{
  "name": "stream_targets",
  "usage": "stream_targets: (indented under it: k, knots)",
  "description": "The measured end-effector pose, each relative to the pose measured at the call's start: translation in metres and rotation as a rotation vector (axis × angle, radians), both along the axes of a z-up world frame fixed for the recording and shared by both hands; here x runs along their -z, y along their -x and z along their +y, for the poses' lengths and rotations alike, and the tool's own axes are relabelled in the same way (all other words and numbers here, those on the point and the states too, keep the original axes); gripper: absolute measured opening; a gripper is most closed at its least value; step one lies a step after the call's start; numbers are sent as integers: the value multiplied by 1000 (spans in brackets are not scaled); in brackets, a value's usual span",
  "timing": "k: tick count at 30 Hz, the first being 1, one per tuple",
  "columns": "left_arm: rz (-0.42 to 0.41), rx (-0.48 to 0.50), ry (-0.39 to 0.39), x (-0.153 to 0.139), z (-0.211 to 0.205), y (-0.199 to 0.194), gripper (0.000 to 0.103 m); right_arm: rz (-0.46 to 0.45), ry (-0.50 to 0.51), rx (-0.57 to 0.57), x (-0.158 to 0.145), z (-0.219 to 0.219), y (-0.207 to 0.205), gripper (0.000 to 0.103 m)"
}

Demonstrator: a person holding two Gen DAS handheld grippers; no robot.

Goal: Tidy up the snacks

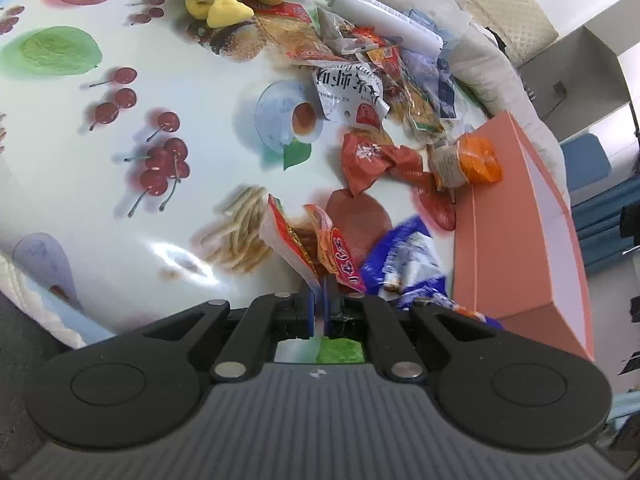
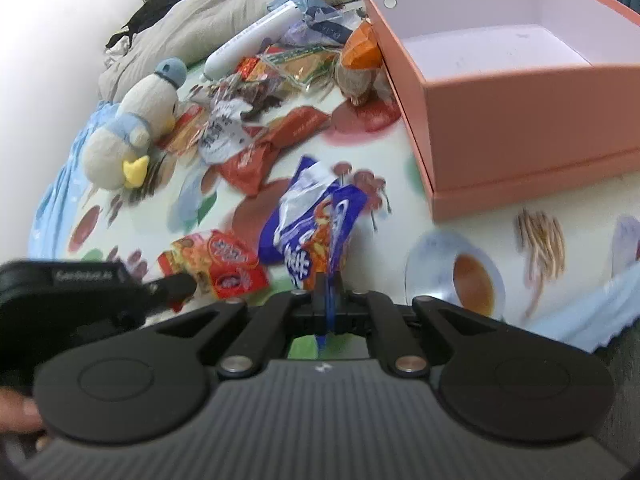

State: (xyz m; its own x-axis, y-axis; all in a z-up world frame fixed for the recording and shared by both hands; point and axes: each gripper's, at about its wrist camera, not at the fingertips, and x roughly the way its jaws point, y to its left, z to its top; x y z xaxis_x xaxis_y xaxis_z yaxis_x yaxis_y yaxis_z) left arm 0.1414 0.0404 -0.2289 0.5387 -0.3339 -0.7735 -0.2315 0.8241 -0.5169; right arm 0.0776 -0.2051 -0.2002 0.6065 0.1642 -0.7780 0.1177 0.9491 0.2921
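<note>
Salmon-pink cardboard box (image 2: 520,128) sits open and empty on the fruit-printed cloth (image 1: 120,200) beside a heap of snacks (image 1: 360,64), while the right gripper (image 2: 328,284) pinches a blue packet (image 2: 312,220) and the left gripper (image 1: 319,292) clamps a red-orange packet (image 1: 296,240).

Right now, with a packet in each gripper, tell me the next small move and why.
Probably carry the right gripper with its blue packet over the open pink box and let go. The jaws are shut on the packet, the box looks empty and lies nearby on that side. The left gripper, shut on a red packet, could follow.
</note>
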Motion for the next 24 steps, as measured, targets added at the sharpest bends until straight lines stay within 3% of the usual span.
stream_targets:
  k: [3,7,9,10,11,12,13,14,15,19,24]
  knots:
    - [14,34,-89,8,-7,-6,6,27,31,3,5,0,3,7]
    - [36,72,-124,12,-9,-9,14,20,21,6,5,-5,3,8]
    - [43,86,-140,11,-9,-9,29,32,48,-15,7,-4,2,14]
    - [42,86,-140,10,-8,-9,50,41,58,-26,10,-3,1,16]
    - [40,85,-145,9,-7,-8,76,42,65,-22,13,-4,2,30]
    - [39,87,-166,6,-8,-8,86,40,67,-16,16,-6,4,51]
    - [40,92,-197,3,-9,-8,93,45,62,-17,19,-8,5,64]
    - [42,98,-231,0,-10,-7,93,55,53,-25,23,-9,5,82]
    - [47,105,-255,-2,-9,-7,93,56,49,-32,25,-10,7,84]
    - [39,133,-263,-13,1,1,93,23,67,-54,19,-13,15,84]
    - [-34,191,-319,-31,5,8,93,-86,150,-105,-3,-10,24,84]
